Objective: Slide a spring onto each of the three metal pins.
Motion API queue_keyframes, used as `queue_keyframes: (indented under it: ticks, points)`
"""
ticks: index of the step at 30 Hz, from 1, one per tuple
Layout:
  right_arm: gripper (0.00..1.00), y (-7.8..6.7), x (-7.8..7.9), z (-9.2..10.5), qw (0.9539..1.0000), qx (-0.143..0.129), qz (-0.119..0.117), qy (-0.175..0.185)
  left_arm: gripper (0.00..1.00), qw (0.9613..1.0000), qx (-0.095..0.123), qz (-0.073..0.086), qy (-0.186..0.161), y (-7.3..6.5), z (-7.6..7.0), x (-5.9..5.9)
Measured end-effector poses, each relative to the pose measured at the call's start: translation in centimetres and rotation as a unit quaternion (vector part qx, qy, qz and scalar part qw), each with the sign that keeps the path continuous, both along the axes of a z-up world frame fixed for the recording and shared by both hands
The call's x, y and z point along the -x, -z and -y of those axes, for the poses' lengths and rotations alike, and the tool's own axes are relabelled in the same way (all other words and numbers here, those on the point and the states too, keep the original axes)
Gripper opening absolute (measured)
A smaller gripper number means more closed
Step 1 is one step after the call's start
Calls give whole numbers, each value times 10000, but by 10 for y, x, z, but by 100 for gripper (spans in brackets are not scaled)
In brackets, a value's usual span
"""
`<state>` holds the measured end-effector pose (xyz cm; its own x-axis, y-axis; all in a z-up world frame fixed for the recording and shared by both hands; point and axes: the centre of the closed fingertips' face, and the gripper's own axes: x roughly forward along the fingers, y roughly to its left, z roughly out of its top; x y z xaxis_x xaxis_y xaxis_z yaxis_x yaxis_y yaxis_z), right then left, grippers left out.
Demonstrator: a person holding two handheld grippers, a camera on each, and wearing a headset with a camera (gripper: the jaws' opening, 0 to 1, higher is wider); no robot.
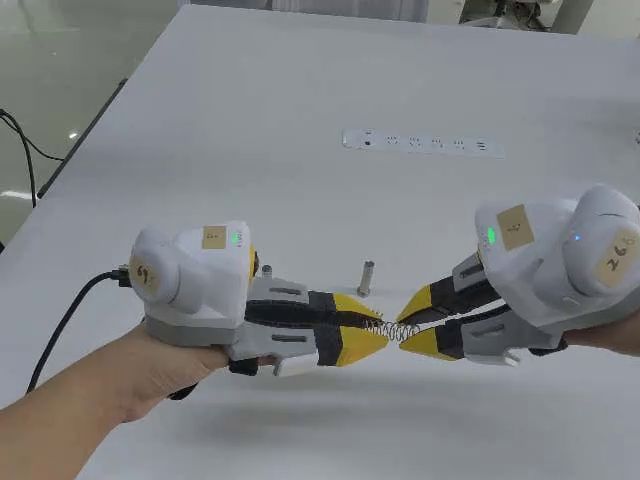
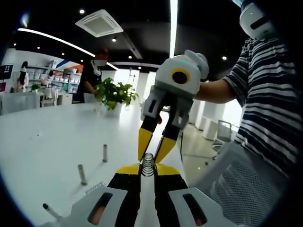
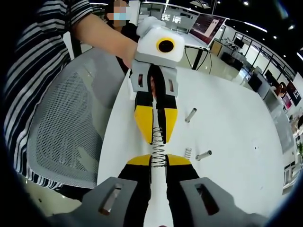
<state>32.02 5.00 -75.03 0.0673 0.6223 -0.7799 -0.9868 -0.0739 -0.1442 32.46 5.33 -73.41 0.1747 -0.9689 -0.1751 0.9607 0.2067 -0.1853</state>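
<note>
Above the table [image 1: 300,120] — left gripper [image 1: 380,335] and right gripper [image 1: 408,328] tip to tip | both narrow, each pinching one spring [image 1: 393,328] end | pin [image 1: 366,277] upright beyond

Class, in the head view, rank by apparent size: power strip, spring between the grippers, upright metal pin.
1. power strip
2. spring, slightly longer than the metal pin, but nearer the camera, so unsure.
</note>
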Motion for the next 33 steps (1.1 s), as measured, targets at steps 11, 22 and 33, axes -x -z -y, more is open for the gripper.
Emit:
queue_keyframes:
  ticks: [11,22,33]
  points:
    - [10,5,3,12,9999,3,-97,140,2,9998,10,-91,171,2,4,5]
    - [7,1,5,11,9998,-142,-69,98,2,9997,-21,-78,215,2,1,6]
    - [7,-16,5,3,9996,-253,-63,-50,2,9994,-277,13,230,13,-1,6]
